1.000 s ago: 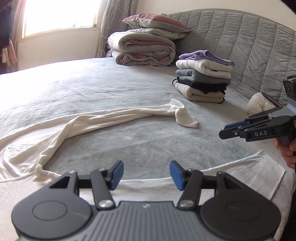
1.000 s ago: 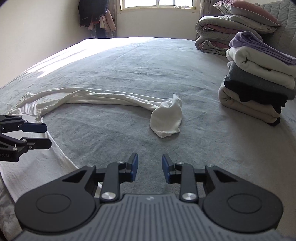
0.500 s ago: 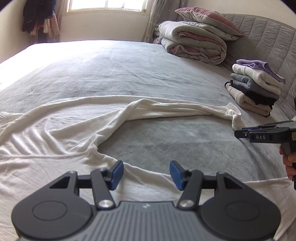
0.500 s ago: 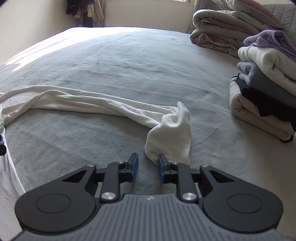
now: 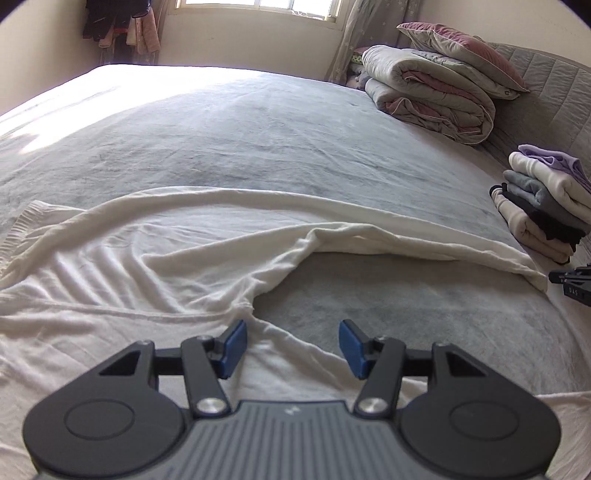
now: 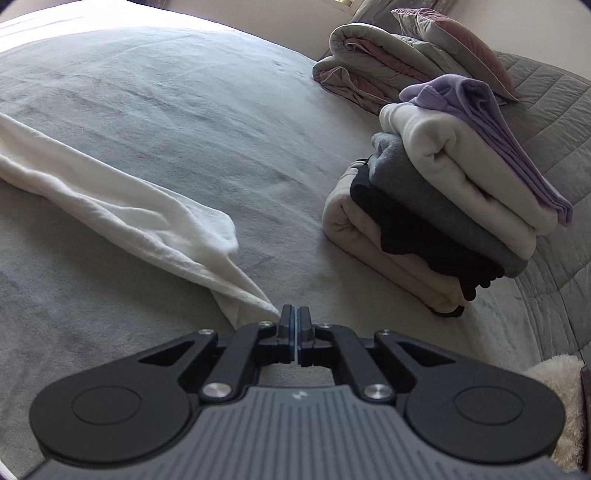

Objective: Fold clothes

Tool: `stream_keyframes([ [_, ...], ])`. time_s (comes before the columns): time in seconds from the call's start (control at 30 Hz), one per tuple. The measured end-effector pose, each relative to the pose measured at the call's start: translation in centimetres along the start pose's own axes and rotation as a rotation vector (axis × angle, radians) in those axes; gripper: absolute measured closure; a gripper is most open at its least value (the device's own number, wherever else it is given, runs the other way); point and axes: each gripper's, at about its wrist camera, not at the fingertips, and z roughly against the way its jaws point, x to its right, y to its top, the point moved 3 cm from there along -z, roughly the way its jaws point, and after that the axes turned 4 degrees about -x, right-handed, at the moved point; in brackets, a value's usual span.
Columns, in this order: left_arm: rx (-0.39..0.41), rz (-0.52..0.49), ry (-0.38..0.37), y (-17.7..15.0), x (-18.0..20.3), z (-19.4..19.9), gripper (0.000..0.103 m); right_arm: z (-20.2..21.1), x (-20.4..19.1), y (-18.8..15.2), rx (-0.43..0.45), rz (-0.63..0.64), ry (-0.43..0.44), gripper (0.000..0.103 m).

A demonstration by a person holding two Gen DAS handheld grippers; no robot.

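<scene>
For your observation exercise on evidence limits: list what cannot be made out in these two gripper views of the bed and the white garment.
- White garment: its near part is hidden by the left gripper and cut off by the edges in the left wrist view.
- Cuff end: whether cloth sits between the shut right gripper pads, right wrist view.
- Folded stack: garment types, folds hide them.
- Hanging clothes: too small.

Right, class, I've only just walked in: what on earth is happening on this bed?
A person is folding laundry with a handheld gripper in each hand. The right gripper is shut on the cuff end of a long white garment that lies spread and wrinkled on the grey bed. The left gripper is open, poised over the garment's body near the armpit. A stack of folded clothes sits by the headboard, with rolled duvets behind. This garment is not yet folded.
</scene>
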Motion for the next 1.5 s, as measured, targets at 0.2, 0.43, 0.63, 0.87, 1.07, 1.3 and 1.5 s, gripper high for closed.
stream_keyframes([
  [0.2,-0.007,0.040,0.027,0.3,-1.1,-0.1,0.046,-0.5,1.5,-0.5,-0.018,-0.120,0.065,0.103],
  [0.43,0.013,0.087,0.054,0.7,-2.3,0.2,0.047,2.0,-0.8,0.5,0.021,-0.176,0.204,0.086],
  [0.63,0.088,0.187,0.118,2.1,-5.3,2.3,0.047,4.1,-3.4,2.8,0.066,-0.134,0.314,0.066],
  [0.87,0.073,0.339,0.210,5.5,-14.0,3.9,0.047,5.5,-6.5,6.2,0.108,-0.077,0.448,0.066],
  [1.07,0.040,0.308,0.268,7.9,-20.6,3.2,0.047,5.0,-9.2,9.1,0.110,-0.063,0.530,0.066],
  [1.3,-0.032,0.276,0.208,8.4,-24.2,-0.4,0.050,1.8,-10.9,11.4,0.042,-0.063,0.563,0.066],
  [1.5,-0.025,0.233,0.186,8.5,-24.0,-1.9,0.060,-0.4,-11.8,11.7,-0.012,-0.060,0.599,0.066],
])
